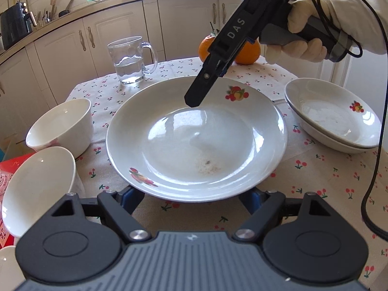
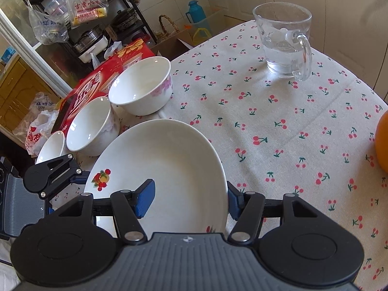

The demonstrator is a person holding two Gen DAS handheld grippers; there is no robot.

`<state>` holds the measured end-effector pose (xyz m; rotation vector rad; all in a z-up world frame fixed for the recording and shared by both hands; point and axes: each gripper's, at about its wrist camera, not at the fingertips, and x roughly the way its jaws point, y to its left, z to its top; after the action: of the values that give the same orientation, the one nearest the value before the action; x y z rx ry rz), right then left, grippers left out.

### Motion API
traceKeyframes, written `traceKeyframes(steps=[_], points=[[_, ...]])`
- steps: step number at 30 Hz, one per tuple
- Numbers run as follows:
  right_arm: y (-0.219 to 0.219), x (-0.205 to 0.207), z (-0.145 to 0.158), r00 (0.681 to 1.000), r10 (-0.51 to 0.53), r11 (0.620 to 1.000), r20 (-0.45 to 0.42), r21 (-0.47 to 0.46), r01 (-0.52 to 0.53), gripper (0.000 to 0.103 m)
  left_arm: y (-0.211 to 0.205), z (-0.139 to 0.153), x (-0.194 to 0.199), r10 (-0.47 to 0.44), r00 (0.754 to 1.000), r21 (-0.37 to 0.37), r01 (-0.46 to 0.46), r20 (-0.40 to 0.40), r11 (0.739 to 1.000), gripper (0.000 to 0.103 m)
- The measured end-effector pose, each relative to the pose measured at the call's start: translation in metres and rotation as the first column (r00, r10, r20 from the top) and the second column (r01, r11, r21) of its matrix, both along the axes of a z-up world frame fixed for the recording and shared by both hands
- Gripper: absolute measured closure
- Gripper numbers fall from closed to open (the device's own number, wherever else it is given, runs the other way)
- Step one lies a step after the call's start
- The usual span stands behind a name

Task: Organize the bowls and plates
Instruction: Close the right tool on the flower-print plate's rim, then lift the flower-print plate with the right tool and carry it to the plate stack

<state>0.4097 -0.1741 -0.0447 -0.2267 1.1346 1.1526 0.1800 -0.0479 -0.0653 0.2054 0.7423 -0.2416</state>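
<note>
I hold the plate (image 1: pixel 196 143) with both grippers, right gripper (image 2: pixel 191 200) pinching its rim, left gripper (image 1: pixel 194 200) under it; next it goes right, onto the stack (image 1: pixel 332 118).

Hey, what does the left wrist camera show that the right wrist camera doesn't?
Only the left wrist view shows the stacked plates at the right side of the table, the kitchen counter behind, and the gloved hand holding the right gripper.

Only the right wrist view shows the red box beside the bowls and the storage rack.

Both show the large plate, the glass mug, the orange, white bowls and the cherry tablecloth.
</note>
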Motion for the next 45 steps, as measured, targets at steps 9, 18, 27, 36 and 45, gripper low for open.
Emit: traceKeyframes(steps=[9,18,27,36,45], points=[[-0.015,-0.023,0.01,1.0,-0.025,0.999,-0.007,0.027,0.025,0.037,-0.002,0.015,-0.017,-0.041,0.999,0.001,0.041,-0.008,0.999,0.02],[-0.037,-0.048,0.02,0.998,-0.056,0.998,0.002,0.039,0.055,0.037,-0.011,0.027,-0.035,-0.089,0.996,0.007,0.089,-0.006,0.996,0.02],[-0.073,-0.069,0.031,0.993,-0.115,0.992,0.024,0.052,0.113,0.037,-0.031,0.035,-0.041,-0.155,0.988,0.002,0.155,0.0,0.988,0.02],[-0.118,-0.085,0.035,0.978,-0.205,0.977,0.04,0.061,0.203,0.037,-0.057,0.036,-0.039,-0.241,0.971,-0.008,0.241,-0.004,0.971,0.02],[-0.165,-0.098,0.034,0.95,-0.308,0.95,0.053,0.071,0.304,0.037,-0.088,0.034,-0.031,-0.33,0.944,-0.019,0.33,-0.013,0.944,0.02]])
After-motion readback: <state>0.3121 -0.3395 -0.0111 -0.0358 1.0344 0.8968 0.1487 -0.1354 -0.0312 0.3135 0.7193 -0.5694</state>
